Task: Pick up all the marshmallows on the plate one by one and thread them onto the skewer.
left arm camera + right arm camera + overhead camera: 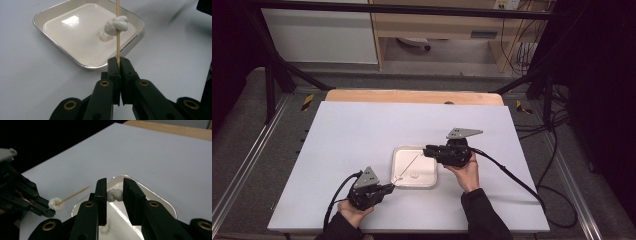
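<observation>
Two grippers work over a white tray (430,181): the left gripper (119,65) clamps a skewer (117,37) threaded with one marshmallow (116,25); the right gripper (114,191) pinches another piece (115,194), apparently readying it for spearing.

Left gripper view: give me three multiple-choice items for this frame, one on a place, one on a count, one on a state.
1. Where does the loose white lump lie?
A. On the bare table
B. In the tray
C. On the person's sleeve

2. How many white lumps are threaded on the skewer?
A. One
B. Two
C. Four

3. How does the left gripper stand?
A. Wide open above the tray
B. Shut on the tray's rim
C. Shut on the skewer

Answers:
1 B: the loose white lump rests on the floor of the tray.
2 A: a single threaded lump sits on the skewer.
3 C: the left gripper has its jaws closed on the skewer's lower end.
</observation>
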A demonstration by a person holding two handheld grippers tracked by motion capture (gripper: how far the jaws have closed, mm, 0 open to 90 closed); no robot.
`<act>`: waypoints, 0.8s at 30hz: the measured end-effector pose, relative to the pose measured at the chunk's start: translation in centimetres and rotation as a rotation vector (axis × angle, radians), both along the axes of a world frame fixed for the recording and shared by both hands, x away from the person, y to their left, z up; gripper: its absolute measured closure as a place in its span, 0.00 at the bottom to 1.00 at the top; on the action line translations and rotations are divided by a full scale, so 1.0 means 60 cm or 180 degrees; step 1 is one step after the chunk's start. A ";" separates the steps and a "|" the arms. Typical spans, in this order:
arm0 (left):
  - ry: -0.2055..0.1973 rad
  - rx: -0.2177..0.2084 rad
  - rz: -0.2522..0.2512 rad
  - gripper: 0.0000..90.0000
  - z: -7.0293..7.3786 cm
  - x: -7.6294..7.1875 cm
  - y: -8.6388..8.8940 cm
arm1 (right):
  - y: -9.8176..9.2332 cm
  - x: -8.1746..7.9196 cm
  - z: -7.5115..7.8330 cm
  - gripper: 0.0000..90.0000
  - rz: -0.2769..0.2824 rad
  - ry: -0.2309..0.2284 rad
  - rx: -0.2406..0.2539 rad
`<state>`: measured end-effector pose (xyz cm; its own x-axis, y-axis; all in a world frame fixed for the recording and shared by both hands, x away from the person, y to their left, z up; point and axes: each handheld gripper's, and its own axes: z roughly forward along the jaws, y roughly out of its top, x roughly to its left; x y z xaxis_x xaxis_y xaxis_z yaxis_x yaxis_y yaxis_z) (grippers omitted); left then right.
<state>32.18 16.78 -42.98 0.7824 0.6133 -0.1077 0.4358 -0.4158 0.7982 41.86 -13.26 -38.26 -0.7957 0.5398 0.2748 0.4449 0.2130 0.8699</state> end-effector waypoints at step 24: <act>-0.0065 -0.0262 0.0091 0.98 0.002 -0.006 -0.001 | 0.014 -0.019 0.011 0.85 -0.0060 0.0069 0.0764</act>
